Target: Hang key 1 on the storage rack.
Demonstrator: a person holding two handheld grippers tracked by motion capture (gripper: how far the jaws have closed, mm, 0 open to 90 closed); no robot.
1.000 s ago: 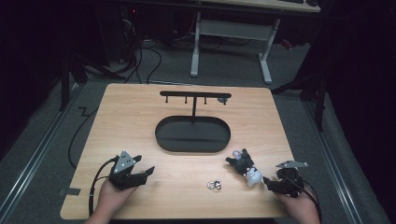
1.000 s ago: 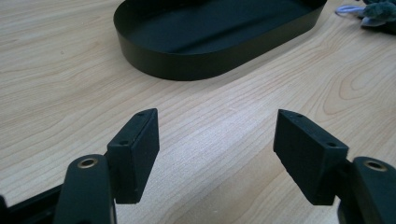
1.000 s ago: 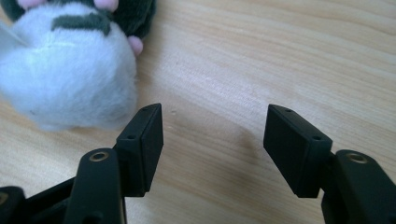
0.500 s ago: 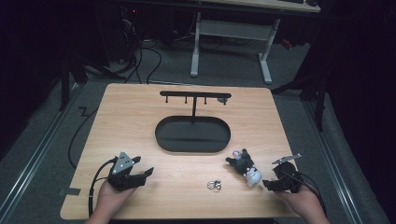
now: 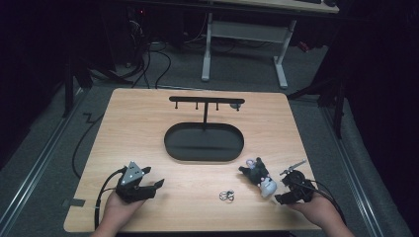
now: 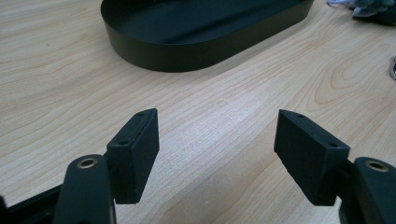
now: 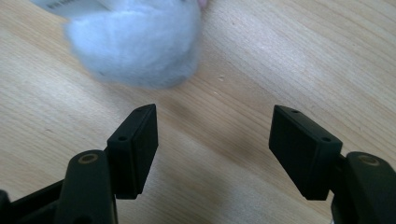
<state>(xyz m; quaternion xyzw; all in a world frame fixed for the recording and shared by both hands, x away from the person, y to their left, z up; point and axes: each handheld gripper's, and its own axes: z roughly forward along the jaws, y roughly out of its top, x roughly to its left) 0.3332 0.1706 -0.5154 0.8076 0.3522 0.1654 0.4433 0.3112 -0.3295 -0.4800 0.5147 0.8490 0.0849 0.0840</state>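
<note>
The right gripper [image 5: 282, 190] sits near the table's [image 5: 148, 128] front right corner, held in the person's right hand [image 5: 316, 210]. Its jaws stand wide apart with nothing between them; they have just been opening a little further. In the right gripper view the two black pads frame bare wood, and the white fluffy end of a small plush toy [image 7: 135, 44] lies just ahead of the left pad, apart from it. In the high view the plush toy [image 5: 258, 177], dark at one end and pale at the other, lies flat on the table just beside the right gripper, on the side toward the table's middle, not touched by the jaws.

The left gripper [image 5: 150, 186] rests near the front left corner in the person's left hand [image 5: 116, 212]. Its jaws are also wide open and empty over bare wood. Ahead of it, well apart, lies a black oval tray [image 6: 196, 46] with a low wall, from which a thin stand [image 5: 205, 106] with a hooked crossbar rises.

A small metal ring [image 5: 226, 195] lies on the table between the two grippers, nearer the toy.
</note>
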